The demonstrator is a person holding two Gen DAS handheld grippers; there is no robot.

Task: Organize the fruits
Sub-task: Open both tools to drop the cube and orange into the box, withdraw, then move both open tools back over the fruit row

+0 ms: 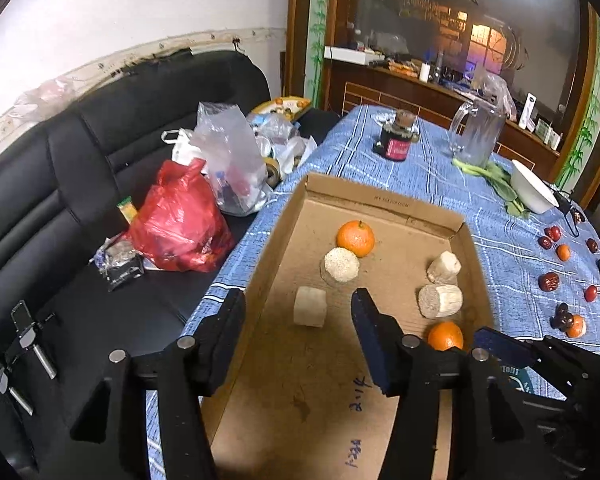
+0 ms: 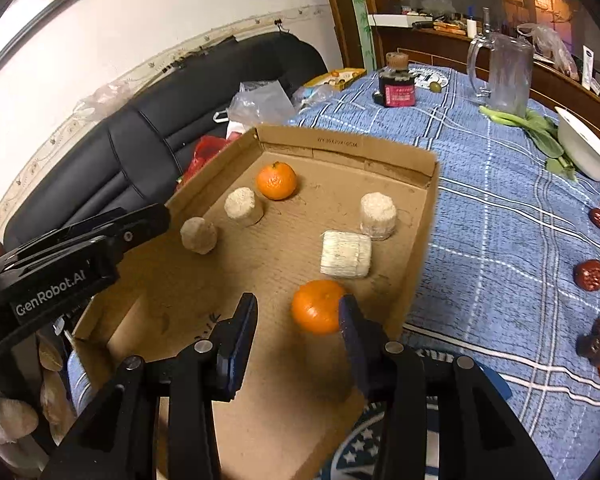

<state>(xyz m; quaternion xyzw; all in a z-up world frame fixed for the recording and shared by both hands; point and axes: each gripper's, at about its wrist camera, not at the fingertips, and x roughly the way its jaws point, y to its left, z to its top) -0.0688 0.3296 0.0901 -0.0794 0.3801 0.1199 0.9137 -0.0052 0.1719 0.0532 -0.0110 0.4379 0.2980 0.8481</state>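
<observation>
A shallow cardboard box (image 1: pixel 380 196) (image 2: pixel 340 144) lies on the blue checked tablecloth. It holds two oranges, one at the back (image 1: pixel 355 238) (image 2: pixel 276 180) and one near the front right (image 1: pixel 445 336) (image 2: pixel 318 306), and several pale cut cylinders (image 1: pixel 341 266) (image 2: pixel 345 254). My left gripper (image 1: pixel 298 320) is open and empty over the box's left side. My right gripper (image 2: pixel 298 320) is open; the near orange lies just ahead of its fingers, against the right one. More small oranges (image 1: pixel 563 252) and dark red fruits (image 1: pixel 548 281) (image 2: pixel 589 274) lie on the cloth at the right.
A black sofa (image 1: pixel 80 184) at the left carries a red bag (image 1: pixel 180 220) and clear plastic bags. On the table's far side stand a dark jar (image 1: pixel 396 140), a glass pitcher (image 1: pixel 480 132), green leaves (image 1: pixel 496 180) and a white bowl (image 1: pixel 534 186).
</observation>
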